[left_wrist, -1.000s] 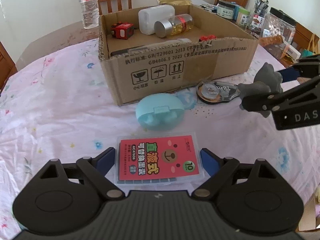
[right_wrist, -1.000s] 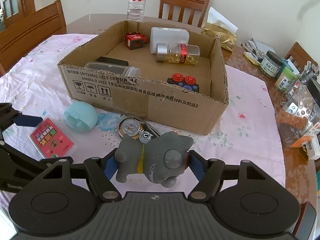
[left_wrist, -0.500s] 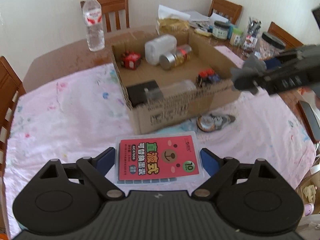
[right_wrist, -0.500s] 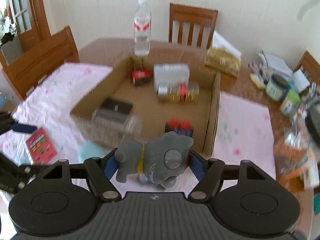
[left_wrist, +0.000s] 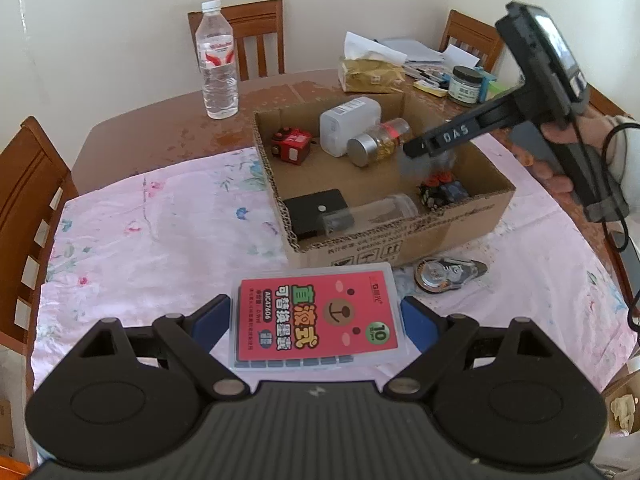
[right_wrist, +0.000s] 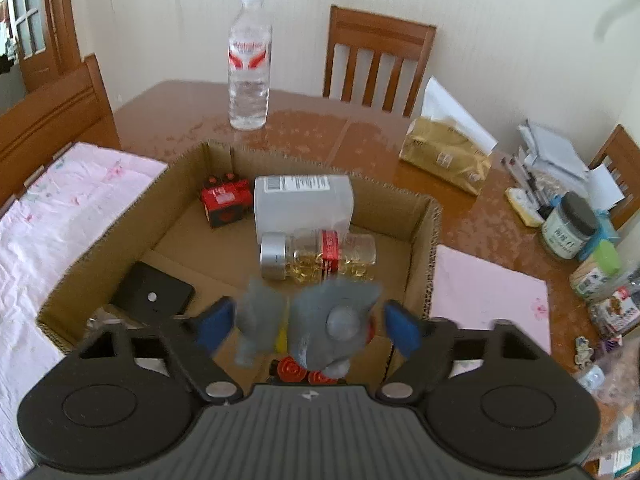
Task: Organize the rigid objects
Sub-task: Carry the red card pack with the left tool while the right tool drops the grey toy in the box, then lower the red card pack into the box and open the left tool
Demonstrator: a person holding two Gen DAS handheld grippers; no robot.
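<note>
My left gripper (left_wrist: 316, 318) is shut on a flat clear case with a red label (left_wrist: 314, 320), held above the pink cloth short of the cardboard box (left_wrist: 400, 236). My right gripper (right_wrist: 306, 322) hangs over the box (right_wrist: 424, 240) with its jaws spread. The grey toy figure (right_wrist: 320, 320) between them is blurred and looks loose. In the left wrist view the right gripper (left_wrist: 416, 148) is over the box's right half with the grey blur (left_wrist: 424, 162) under it. The box holds a white bottle (right_wrist: 304, 200), a capsule jar (right_wrist: 316, 256), a red toy (right_wrist: 224, 202), a black block (right_wrist: 154, 294) and a red-blue toy (left_wrist: 442, 190).
A correction tape dispenser (left_wrist: 448, 274) lies on the cloth right of the box front. A water bottle (left_wrist: 216, 60) stands behind the box. A gold pack (right_wrist: 446, 154) and jars (right_wrist: 570, 226) crowd the far right. Wooden chairs ring the table.
Both grippers rose and moved forward. The right gripper carried the grey toy over the box and spread its jaws; the toy now blurs. The left still grips the case.
</note>
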